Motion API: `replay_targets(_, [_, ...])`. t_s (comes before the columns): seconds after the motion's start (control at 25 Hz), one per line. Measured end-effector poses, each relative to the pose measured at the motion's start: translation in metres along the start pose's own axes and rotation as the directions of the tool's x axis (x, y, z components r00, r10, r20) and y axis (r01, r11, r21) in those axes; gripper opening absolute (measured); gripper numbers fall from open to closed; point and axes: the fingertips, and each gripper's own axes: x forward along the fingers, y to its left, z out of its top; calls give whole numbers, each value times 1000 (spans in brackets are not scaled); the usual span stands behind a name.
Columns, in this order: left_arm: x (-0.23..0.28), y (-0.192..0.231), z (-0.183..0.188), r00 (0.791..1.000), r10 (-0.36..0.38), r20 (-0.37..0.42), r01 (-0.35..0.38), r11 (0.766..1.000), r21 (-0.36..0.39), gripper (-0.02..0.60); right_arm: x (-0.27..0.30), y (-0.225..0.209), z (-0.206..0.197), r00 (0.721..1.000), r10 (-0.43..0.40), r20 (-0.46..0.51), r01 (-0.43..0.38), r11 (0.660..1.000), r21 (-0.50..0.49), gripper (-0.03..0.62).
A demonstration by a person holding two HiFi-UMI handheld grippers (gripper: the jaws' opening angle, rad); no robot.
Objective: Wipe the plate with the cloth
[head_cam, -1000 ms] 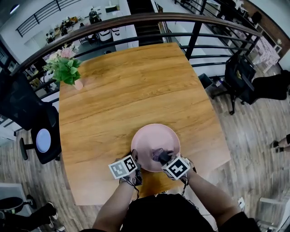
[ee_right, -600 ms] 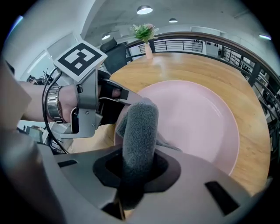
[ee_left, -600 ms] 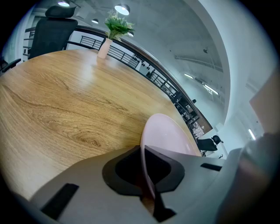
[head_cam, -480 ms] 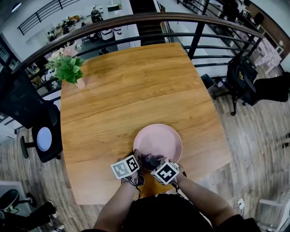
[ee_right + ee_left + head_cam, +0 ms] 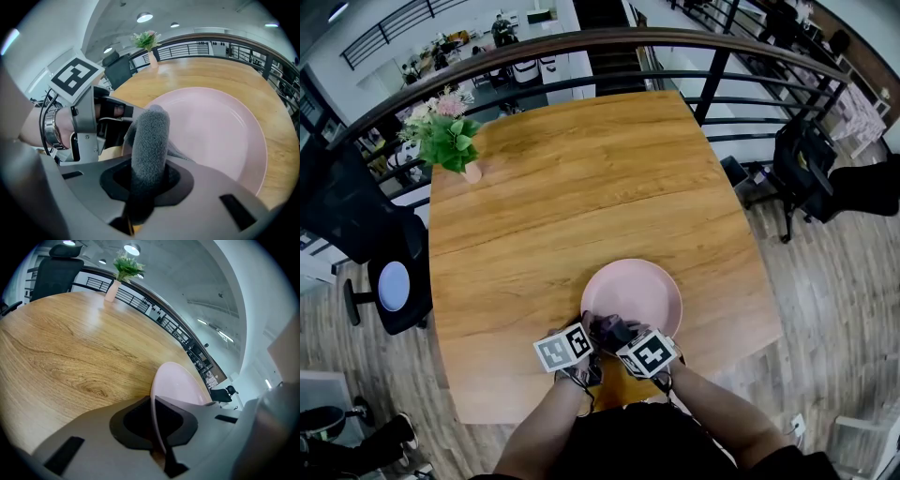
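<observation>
On the plate (image 5: 642, 286), cloth (image 5: 607, 327) shifted left.

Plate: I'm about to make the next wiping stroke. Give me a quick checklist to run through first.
1. Left hand-held gripper clamped on the plate rim: ok.
2. Right hand-held gripper shut on the cloth: ok.
3. Cloth over the plate's near left part: ok.
4. Cloth pressing on the plate surface: cannot tell.
5. Plate wholly on the table: ok.
6. Flower vase far from the plate: ok.
</observation>
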Motion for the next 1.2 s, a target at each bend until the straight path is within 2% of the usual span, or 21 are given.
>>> replay_targets(0.28, [0,0,-1,1000,-4,-4,4,1000,-3,31,1,-7,29,998,6,55,-8,999,40,74])
replay_targets(0.76, [2,2,1,1000,-13,-11,13,1000,5,31,19,-24,51,999,-34,26,34,999,-3,74])
replay_targets(1.2, [3,2,0,1000,-15,-10,15,1000,3,31,11,-55,58,997,-69,38,67,997,41,74])
